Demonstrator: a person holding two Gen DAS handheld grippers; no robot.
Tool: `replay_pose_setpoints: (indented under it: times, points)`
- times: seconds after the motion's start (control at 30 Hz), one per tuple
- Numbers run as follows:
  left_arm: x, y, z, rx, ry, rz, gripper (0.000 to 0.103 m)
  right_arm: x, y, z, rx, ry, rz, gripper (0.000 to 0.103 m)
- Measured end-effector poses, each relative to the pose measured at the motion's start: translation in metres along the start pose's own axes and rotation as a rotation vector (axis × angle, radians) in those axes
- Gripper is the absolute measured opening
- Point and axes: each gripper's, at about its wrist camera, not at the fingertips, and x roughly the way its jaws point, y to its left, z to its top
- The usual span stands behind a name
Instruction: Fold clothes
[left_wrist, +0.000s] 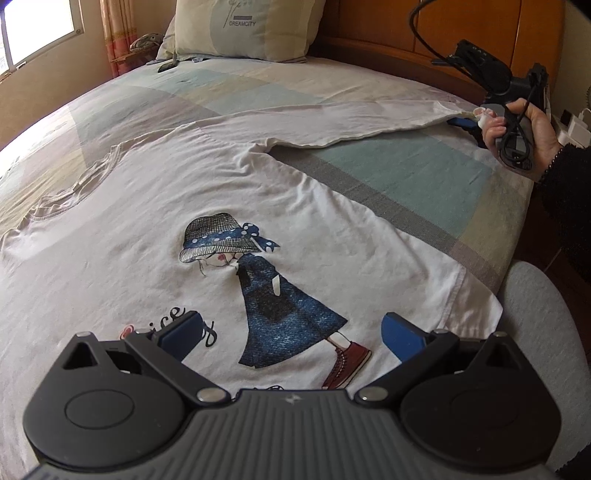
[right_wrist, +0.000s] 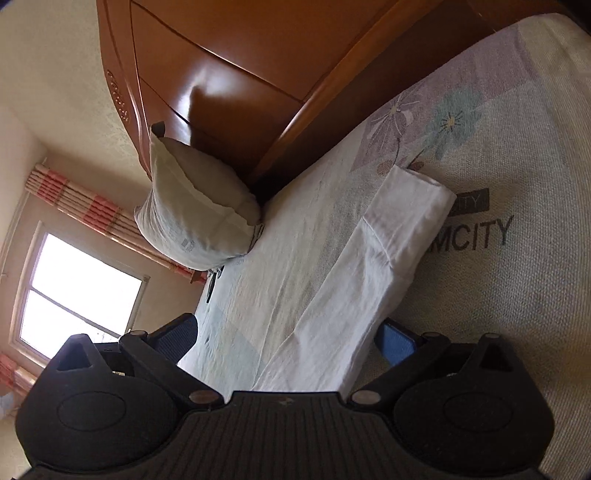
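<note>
A bed (left_wrist: 388, 173) with a pastel checked sheet carries a white T-shirt (left_wrist: 147, 229) spread flat, print side up, one sleeve stretched toward the wooden headboard (left_wrist: 369, 26). A pillow (left_wrist: 243, 29) leans against the headboard, beyond the shirt's collar.

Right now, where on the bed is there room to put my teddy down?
Bare bedsheet lies in the wedge between the T-shirt body and its stretched sleeve, which the right gripper holds. More bare sheet runs from the sleeve up to the pillow. The near part is crowded: the shirt covers it, with the open left gripper above.
</note>
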Motion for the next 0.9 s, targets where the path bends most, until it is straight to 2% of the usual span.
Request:
replay_pose_setpoints:
  times: [0.1, 0.3, 0.47, 0.57, 0.67, 0.8, 0.9]
  points:
    - [0.0, -0.001, 0.001, 0.001, -0.002, -0.004, 0.102, 0.007, 0.0, 0.003, 0.024, -0.021, -0.024, 0.103]
    - [-0.004, -0.001, 0.0, 0.001, -0.01, 0.001, 0.102, 0.034, 0.012, 0.011, -0.096, -0.094, -0.14, 0.103]
    - [-0.002, 0.004, 0.0, -0.022, -0.009, 0.0, 0.102, 0.029, 0.022, -0.012, -0.123, 0.016, -0.109, 0.103]
    - [-0.003, 0.003, 0.0, -0.019, -0.01, -0.008, 0.102, 0.039, 0.035, -0.026, -0.266, 0.083, -0.123, 0.103]
    - [-0.006, 0.003, -0.002, -0.01, -0.017, -0.004, 0.102, 0.055, 0.042, -0.023, -0.394, 0.073, -0.138, 0.103]
    - [-0.006, 0.008, -0.002, -0.027, -0.016, 0.005, 0.102, 0.054, 0.044, -0.027, -0.396, 0.064, -0.143, 0.103]
    - [-0.003, 0.011, -0.002, -0.039, -0.009, 0.01, 0.102, 0.054, 0.049, -0.042, -0.503, 0.064, -0.134, 0.103]
